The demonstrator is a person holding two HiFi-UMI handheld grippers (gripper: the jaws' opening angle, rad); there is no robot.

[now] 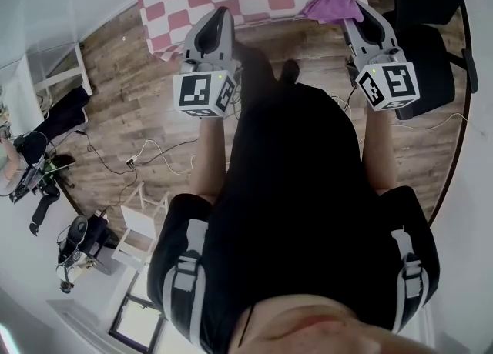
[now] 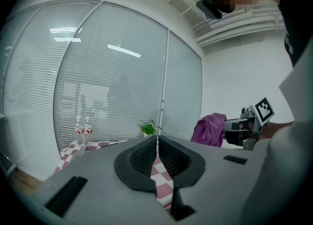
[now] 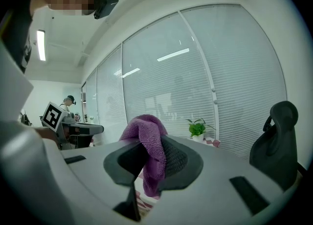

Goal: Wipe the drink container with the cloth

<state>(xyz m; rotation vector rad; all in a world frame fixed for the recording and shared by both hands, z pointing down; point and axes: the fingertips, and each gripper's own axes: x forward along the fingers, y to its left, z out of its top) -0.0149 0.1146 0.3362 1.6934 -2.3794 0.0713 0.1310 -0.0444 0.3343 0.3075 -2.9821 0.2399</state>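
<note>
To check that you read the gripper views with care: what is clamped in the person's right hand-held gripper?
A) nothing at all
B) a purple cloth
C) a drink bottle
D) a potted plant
B: in the right gripper view the right hand-held gripper has its jaws closed on the purple cloth, which bunches above them and hangs down between them.
</note>
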